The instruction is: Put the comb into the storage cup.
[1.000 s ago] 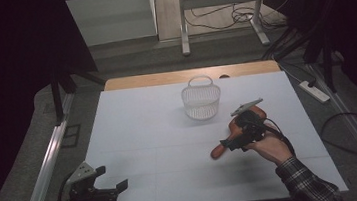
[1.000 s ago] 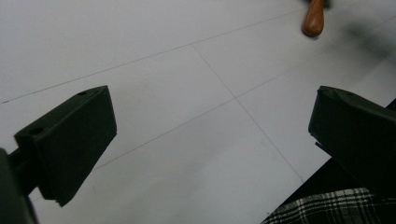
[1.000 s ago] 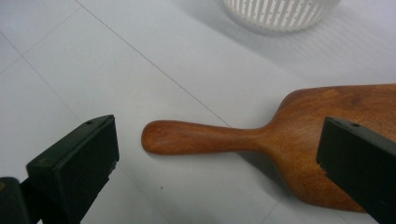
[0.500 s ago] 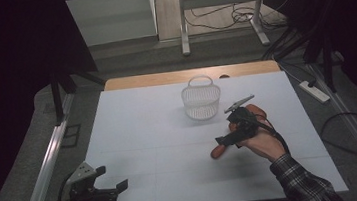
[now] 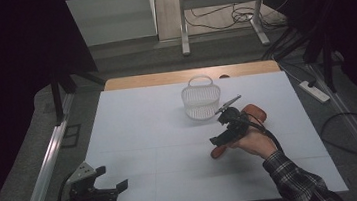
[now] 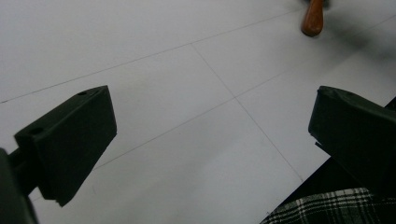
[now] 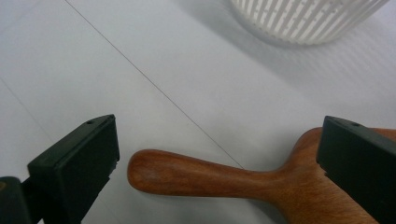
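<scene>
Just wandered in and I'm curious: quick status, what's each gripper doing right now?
Right gripper open, jaws either side of the wooden paddle, not clamped. Left gripper open, idle at the near table edge. White basket just beyond the paddle; nothing between.

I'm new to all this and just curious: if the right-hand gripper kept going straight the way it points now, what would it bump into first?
Most likely the wooden paddle, whose handle lies across the gap between the open jaws of the right gripper. The white basket sits farther off, beyond it; depth is hard to judge.

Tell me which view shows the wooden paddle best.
The right gripper view: the wooden paddle lies close up between open jaws, handle and widening head clear. The high view has it partly hidden under the right gripper; the left gripper view catches its handle tip.
</scene>
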A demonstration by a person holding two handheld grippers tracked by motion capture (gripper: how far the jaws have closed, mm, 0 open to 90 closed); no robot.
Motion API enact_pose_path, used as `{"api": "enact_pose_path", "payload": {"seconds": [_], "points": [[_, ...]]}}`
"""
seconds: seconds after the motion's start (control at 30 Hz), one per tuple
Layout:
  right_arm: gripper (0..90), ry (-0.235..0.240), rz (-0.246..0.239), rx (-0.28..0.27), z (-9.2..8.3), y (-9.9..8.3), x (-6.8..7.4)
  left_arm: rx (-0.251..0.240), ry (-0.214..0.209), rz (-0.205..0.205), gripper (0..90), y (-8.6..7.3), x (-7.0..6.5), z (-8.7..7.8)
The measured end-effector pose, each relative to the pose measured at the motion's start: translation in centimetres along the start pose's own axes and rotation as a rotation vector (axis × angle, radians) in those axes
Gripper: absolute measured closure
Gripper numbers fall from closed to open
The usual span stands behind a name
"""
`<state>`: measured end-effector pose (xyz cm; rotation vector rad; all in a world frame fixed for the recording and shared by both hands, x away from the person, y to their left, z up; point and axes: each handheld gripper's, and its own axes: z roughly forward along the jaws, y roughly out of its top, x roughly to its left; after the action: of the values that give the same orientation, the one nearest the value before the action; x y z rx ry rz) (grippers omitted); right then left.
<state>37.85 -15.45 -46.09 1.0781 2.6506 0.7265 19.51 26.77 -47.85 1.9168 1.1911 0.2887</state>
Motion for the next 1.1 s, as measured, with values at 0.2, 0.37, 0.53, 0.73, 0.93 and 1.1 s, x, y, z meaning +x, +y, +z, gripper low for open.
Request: {"api": "enact_pose_path", "payload": {"seconds": [0.2,0.37,0.53,0.73,0.93,1.1], "points": [[24.2,0.008,-0.016,-0.005,-0.1,-0.1,-0.1,0.005,0.001,0.005,0.8,0.0,0.0,0.0],[51.5,0.040,-0.038,0.001,-0.1,-0.1,0.0,0.008,0.006,0.005,0.9,0.0,-0.1,0.1],[74.3,0.050,-0.073,0.007,-0.1,-0.1,0.0,0.008,0.005,0.006,1.0,0.0,-0.1,0.1],[89.8,0.045,-0.088,-0.010,0.1,-0.2,-0.1,0.007,0.001,0.005,1.0,0.0,-0.1,0.1],[89.7,0.050,-0.075,-0.008,1.0,-0.7,-0.4,0.007,0.001,0.005,1.0,0.0,-0.1,0.1],[89.7,0.068,-0.064,0.013,1.8,-1.1,-0.5,0.008,-0.003,0.006,1.1,0.0,0.0,0.1]]}}
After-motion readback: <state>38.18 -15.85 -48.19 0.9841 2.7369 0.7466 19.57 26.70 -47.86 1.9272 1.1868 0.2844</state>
